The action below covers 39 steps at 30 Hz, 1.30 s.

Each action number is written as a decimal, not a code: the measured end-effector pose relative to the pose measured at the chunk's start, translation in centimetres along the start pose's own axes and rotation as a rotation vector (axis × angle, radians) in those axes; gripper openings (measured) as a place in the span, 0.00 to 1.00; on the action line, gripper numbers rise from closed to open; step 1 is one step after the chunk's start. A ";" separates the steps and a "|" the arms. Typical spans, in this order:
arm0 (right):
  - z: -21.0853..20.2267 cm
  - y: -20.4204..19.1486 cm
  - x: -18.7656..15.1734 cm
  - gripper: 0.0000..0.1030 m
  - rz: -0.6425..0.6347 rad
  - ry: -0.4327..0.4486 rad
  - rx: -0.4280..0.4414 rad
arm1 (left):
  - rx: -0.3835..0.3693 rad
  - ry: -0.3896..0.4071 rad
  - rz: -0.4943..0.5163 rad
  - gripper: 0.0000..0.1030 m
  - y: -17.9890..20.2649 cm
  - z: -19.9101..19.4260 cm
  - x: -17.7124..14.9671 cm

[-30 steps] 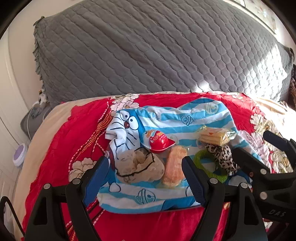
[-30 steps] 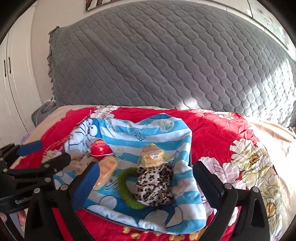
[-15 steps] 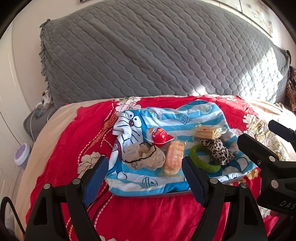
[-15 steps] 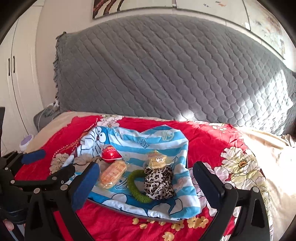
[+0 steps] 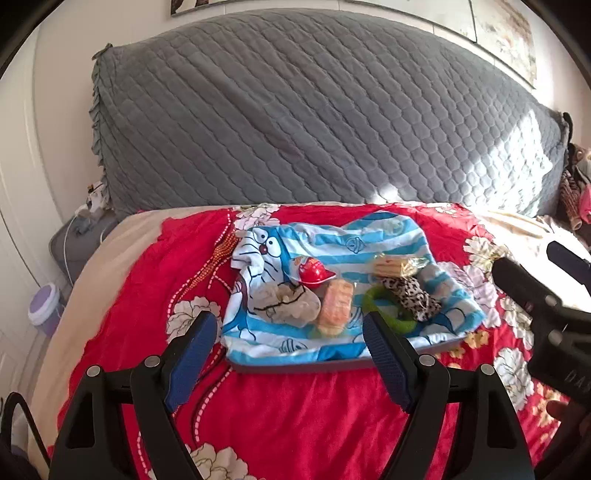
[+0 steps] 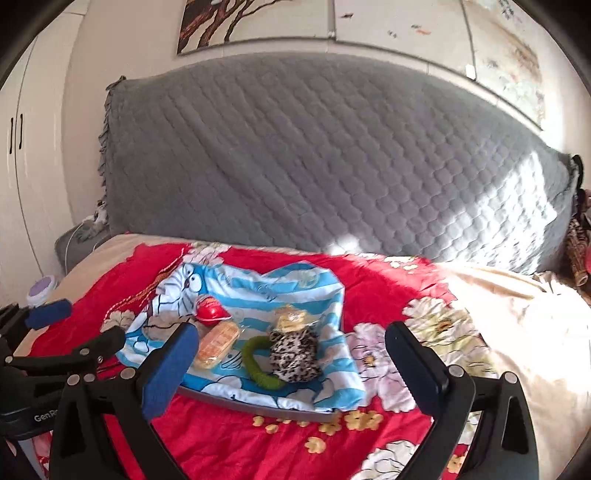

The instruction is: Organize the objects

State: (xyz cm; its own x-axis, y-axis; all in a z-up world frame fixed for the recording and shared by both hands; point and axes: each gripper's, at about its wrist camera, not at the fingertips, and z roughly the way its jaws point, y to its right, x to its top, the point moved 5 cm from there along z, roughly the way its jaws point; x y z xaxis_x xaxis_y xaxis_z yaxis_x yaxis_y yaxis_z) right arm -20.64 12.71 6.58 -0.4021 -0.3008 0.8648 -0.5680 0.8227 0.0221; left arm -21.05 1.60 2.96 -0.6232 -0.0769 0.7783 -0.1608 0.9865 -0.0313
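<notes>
A small group of objects lies on a blue-and-white striped cartoon cloth [image 5: 332,251] spread over a flat grey tray [image 6: 258,404], whose edge shows under the cloth's near side. In the left wrist view, from left to right, there is a crumpled beige plastic bag [image 5: 286,302], a red egg-shaped capsule [image 5: 314,271] just behind it, an orange wrapped snack [image 5: 334,306] touching the bag's right side, a green ring [image 5: 384,317], a leopard-print fabric piece [image 5: 410,295] resting on the ring's right part, and a clear packet of yellow wafers [image 5: 395,266] just behind the leopard piece. The tray sits on a red floral bedspread [image 5: 280,413] covering the bed, with cream bedding [image 6: 517,306] showing at the right. Behind the bed stands a headboard under a grey quilted cover [image 5: 314,129], and framed pictures [image 6: 295,18] hang on the wall above it. The left gripper [image 5: 290,349] hangs over the bedspread just in front of the tray, its blue-padded jaws spread wide with nothing between them. The right gripper [image 6: 290,352] is likewise spread wide and holds nothing, hanging in front of the tray's near right part. A lilac-lidded tub [image 5: 44,302] stands on the floor at the bed's left side.
</notes>
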 end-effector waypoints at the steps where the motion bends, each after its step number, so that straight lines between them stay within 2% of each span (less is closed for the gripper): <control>1: -0.5 0.2 0.0 0.99 0.012 0.006 -0.001 | 0.001 0.005 0.000 0.80 -0.1 -0.3 -0.1; 7: -3.1 0.5 -0.5 0.99 0.036 0.023 0.013 | -0.005 0.021 0.002 0.80 -0.3 -2.2 -1.1; 16: -4.9 -0.5 -3.1 0.99 0.024 -0.020 0.024 | -0.017 0.034 -0.028 0.80 -1.2 -4.0 -2.6; 34: -6.1 -1.9 -8.5 0.99 -0.045 -0.056 -0.002 | -0.035 0.003 -0.056 0.80 -2.4 -4.3 -8.0; 39: -6.1 -1.7 -10.0 0.99 -0.023 -0.076 0.008 | -0.040 -0.008 -0.054 0.80 -2.6 -4.1 -9.5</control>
State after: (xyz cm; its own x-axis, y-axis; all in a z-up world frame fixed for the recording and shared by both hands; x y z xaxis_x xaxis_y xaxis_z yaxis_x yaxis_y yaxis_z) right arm -11.26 17.25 0.96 -0.4422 -0.3561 0.8232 -0.5831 0.8115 0.0378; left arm -11.63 0.40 -1.78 -0.6202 -0.1312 0.7734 -0.1637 0.9859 0.0361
